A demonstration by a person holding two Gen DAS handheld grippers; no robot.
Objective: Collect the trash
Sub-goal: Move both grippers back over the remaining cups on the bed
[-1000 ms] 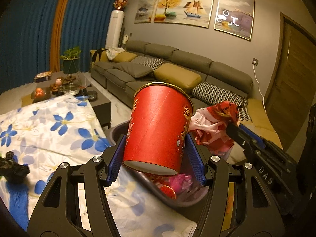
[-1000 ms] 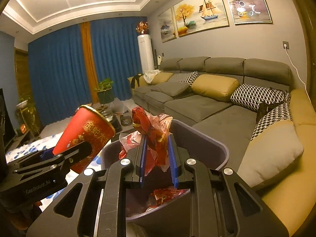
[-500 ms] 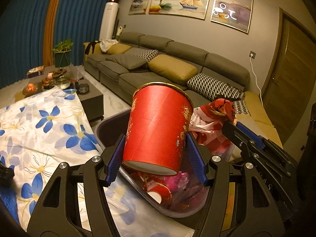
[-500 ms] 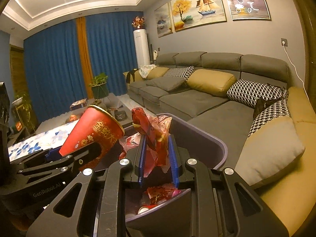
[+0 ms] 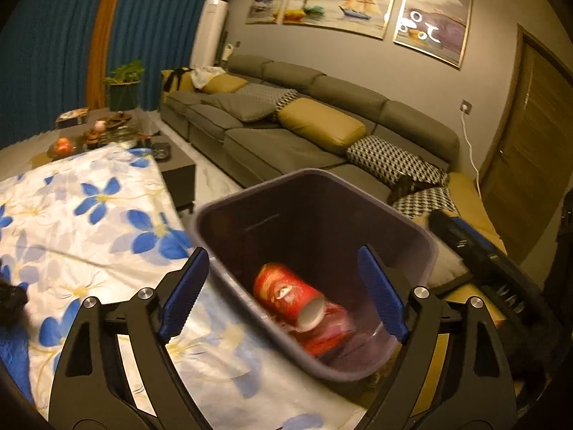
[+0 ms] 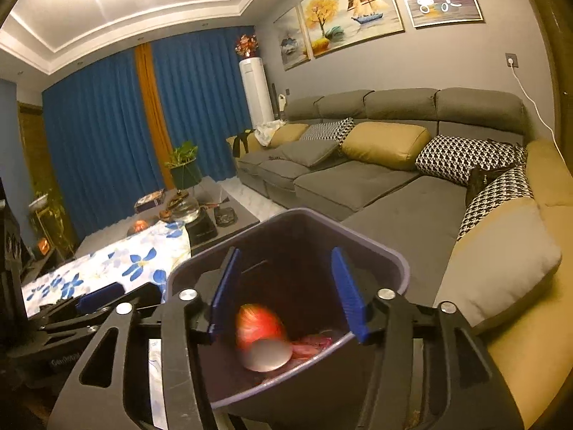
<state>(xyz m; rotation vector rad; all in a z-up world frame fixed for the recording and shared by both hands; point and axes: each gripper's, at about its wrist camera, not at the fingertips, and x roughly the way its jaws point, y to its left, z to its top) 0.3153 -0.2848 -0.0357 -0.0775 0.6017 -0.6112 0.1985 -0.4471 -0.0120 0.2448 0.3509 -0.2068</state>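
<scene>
A dark grey trash bin (image 5: 412, 229) stands beside the table; it also shows in the right wrist view (image 6: 390, 254). A red paper cup (image 5: 286, 295) lies on its side inside the bin on red wrappers (image 5: 329, 337); in the right wrist view the cup (image 6: 263, 335) is blurred. My left gripper (image 5: 283, 292) is open and empty just above the bin's near side. My right gripper (image 6: 286, 294) is open and empty over the bin. The right gripper shows at the right edge of the left wrist view (image 5: 501, 279).
A table with a white, blue-flowered cloth (image 5: 89, 222) lies left of the bin. A long grey sofa (image 5: 304, 132) with yellow and patterned cushions runs behind it. A dark coffee table (image 6: 200, 211) with small items stands further back.
Both grippers opened. The red cup dropped from my left gripper into the bin, and the red wrapper dropped from my right gripper into the bin.
</scene>
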